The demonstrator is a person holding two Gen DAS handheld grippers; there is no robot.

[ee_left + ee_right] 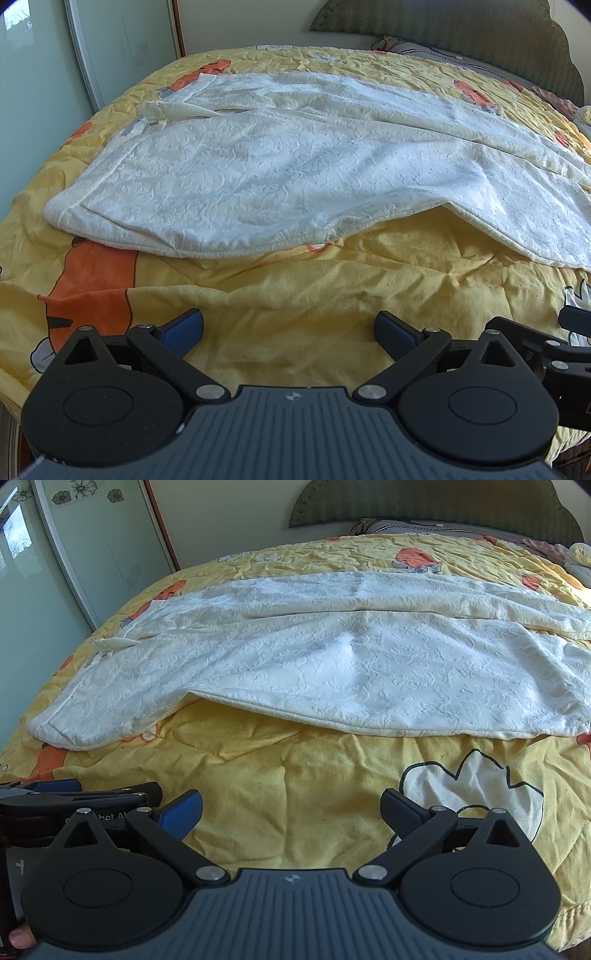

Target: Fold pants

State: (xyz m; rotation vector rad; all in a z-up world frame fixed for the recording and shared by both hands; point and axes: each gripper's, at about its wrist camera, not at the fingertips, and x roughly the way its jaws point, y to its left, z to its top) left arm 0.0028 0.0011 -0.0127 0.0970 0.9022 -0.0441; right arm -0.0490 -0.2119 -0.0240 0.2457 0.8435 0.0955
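White textured pants [280, 162] lie spread across the yellow bedspread [295, 295], waistband at the left, legs running right. They also show in the right wrist view [332, 664]. My left gripper [288, 328] is open and empty, over the bedspread in front of the pants' near edge. My right gripper [291, 808] is open and empty, also short of the pants' near edge. The near edge is lifted a little at the middle [207, 698]. The right gripper's side shows at the right edge of the left wrist view [546, 347].
The bedspread has orange and white cartoon prints [469, 794]. A green headboard [443, 506] and pillows [388, 526] are at the far side. A sliding glass wardrobe door [74, 554] stands to the left of the bed.
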